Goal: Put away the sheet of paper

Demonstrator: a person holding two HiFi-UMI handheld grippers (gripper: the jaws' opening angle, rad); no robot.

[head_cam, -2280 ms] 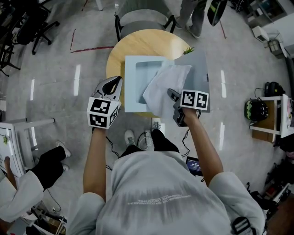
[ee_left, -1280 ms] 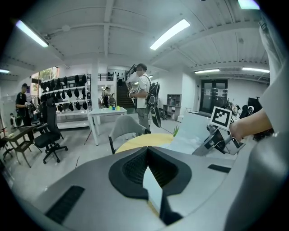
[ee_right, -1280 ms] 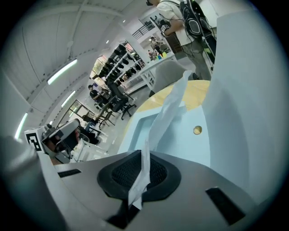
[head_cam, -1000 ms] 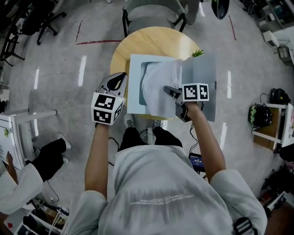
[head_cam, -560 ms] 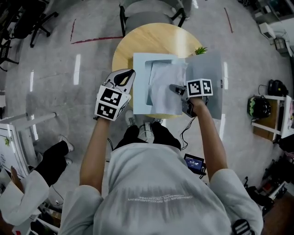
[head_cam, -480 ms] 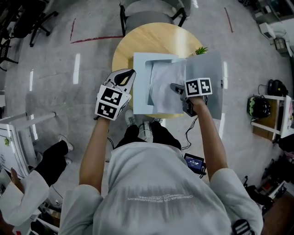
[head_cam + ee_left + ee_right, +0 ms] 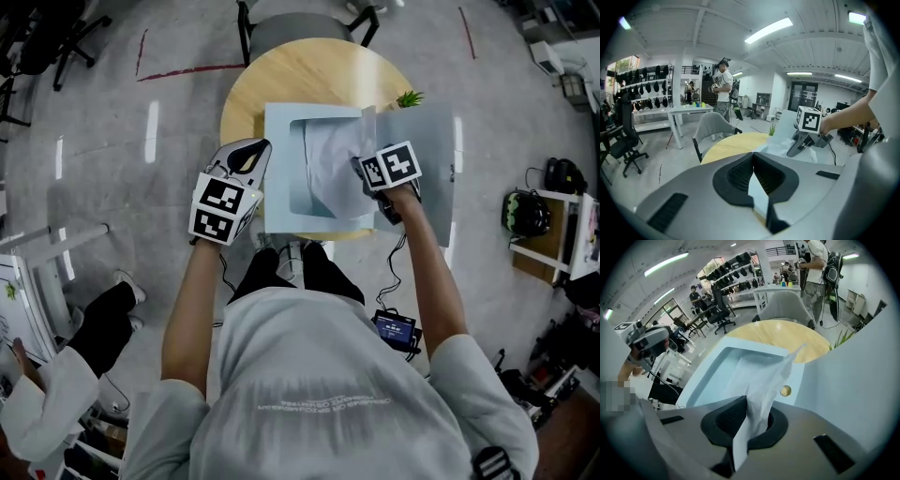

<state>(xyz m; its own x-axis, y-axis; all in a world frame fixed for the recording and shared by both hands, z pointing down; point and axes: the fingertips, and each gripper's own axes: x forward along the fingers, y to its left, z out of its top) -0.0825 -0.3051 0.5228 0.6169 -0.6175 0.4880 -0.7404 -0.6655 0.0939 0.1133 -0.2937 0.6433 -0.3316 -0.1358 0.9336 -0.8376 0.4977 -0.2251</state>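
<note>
The open pale blue box (image 7: 279,173) sits on the round wooden table (image 7: 300,80), with its lid (image 7: 427,150) raised along the box's right side. The right gripper (image 7: 360,169) is positioned over the box's right edge and points steeply down. Its jaws are closed on one end of the sheet of paper (image 7: 328,164). The rest of the sheet hangs crumpled from the jaws into the box's cavity and lies over the box's inner right wall and floor. The left gripper (image 7: 247,155) is positioned just beside the box's left wall, with its jaw tips together. It cannot be determined whether these tips pinch the box's rim. A small green plant (image 7: 409,97) stands behind the lid, and a grey chair (image 7: 291,23) stands beyond the box at the table's far side.
</note>
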